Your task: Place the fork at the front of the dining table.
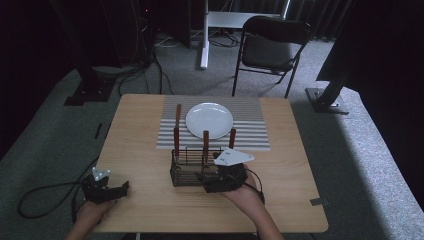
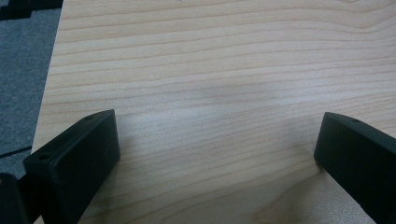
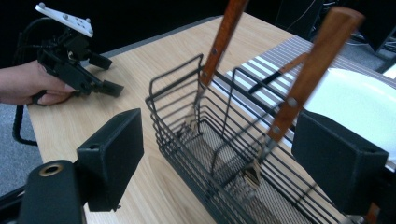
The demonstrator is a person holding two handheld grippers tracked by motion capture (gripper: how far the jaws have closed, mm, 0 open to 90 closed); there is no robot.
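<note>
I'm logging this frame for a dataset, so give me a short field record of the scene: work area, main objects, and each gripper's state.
surface: wooden table with a striped placemat
caddy: black wire basket, in front of the placemat
cutlery: wood-handled utensils upright in the basket
plate: white plate on the placemat, nothing on it
right gripper: open, at the basket
left gripper: open, over bare table at the left edge

Left tongs (image 1: 122, 189) rest low with jaws spread wide; right tongs (image 1: 202, 181) are also wide apart, gripping nothing.
</note>
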